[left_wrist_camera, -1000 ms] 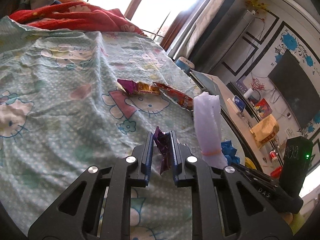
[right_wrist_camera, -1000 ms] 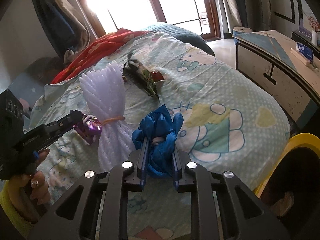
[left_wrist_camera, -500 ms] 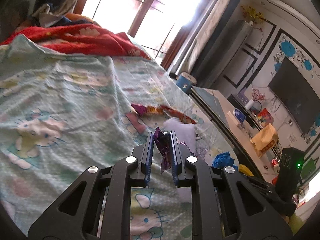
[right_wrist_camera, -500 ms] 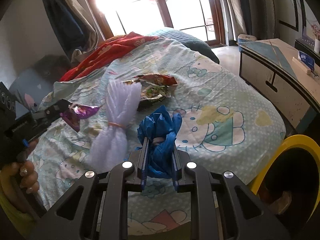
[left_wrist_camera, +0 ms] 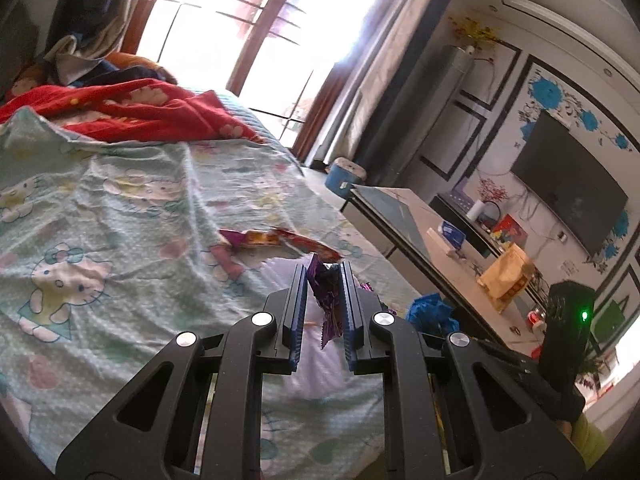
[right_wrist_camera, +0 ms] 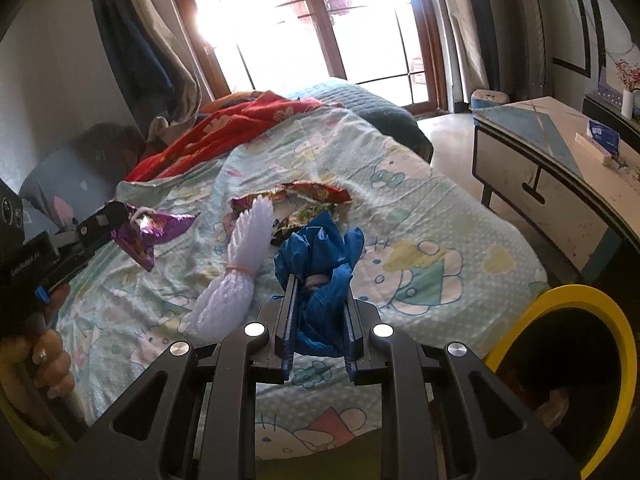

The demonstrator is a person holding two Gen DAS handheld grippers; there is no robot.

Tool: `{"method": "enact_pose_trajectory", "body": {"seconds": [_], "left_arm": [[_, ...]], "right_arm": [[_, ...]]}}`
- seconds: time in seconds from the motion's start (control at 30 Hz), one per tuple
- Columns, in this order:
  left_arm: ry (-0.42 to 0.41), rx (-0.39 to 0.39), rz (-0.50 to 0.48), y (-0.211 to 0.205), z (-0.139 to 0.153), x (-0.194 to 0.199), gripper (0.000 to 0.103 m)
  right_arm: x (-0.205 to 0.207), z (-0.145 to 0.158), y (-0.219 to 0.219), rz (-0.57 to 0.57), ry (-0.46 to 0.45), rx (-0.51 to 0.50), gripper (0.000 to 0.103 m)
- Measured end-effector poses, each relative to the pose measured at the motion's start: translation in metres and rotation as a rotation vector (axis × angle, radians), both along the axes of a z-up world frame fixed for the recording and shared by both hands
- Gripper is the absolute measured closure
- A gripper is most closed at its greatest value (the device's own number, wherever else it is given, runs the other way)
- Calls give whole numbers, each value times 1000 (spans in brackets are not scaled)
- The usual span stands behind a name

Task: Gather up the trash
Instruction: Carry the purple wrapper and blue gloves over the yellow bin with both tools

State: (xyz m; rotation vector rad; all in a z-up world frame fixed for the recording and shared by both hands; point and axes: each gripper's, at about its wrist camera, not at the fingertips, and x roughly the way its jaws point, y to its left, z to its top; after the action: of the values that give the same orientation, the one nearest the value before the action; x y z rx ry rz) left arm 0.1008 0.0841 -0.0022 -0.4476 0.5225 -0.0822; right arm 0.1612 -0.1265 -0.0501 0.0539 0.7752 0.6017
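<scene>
Left wrist view: the left gripper [left_wrist_camera: 323, 300] has risen from the bed [left_wrist_camera: 120, 216], its fingers clenched on the purple wrapper [left_wrist_camera: 326, 294]. The right gripper [right_wrist_camera: 318, 312] has risen too, grasping the blue bag [right_wrist_camera: 320, 264] between its fingers, so both pieces look ready for the yellow bin [right_wrist_camera: 568, 312].

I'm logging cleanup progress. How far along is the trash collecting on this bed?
Nothing can be seen inside the yellow-rimmed bin yet. In hand: the left gripper is shut on a purple wrapper, and the right gripper is shut on a blue crumpled bag. Left on the bed: a white foam net and torn snack wrappers.
</scene>
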Motion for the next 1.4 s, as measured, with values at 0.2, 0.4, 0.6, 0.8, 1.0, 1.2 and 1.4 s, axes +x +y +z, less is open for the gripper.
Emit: {"method": "enact_pose_trajectory", "body": {"seconds": [0.2, 0.4, 0.6, 0.8, 1.0, 1.2, 1.4], "left_arm": [[-14, 26, -60, -27, 4, -3, 92], [-23, 57, -123, -58, 6, -4, 92], [-30, 92, -183, -86, 6, -5, 92], [-26, 122, -236, -111, 4, -4, 92], [-19, 138, -278, -131, -1, -3, 92], [-17, 160, -320, -149, -3, -2, 92], [-2, 192, -369, -174, -10, 1, 92]], "right_arm": [[-5, 13, -19, -32, -27, 16, 85], [-11, 22, -49, -76, -42, 32, 85], [-15, 26, -80, -128, -47, 47, 85], [-16, 22, -110, -193, -37, 62, 85], [-15, 12, -138, -258, -17, 64, 85], [-16, 2, -161, -316, 2, 66, 85], [-17, -3, -180, -359, 11, 67, 85]]}}
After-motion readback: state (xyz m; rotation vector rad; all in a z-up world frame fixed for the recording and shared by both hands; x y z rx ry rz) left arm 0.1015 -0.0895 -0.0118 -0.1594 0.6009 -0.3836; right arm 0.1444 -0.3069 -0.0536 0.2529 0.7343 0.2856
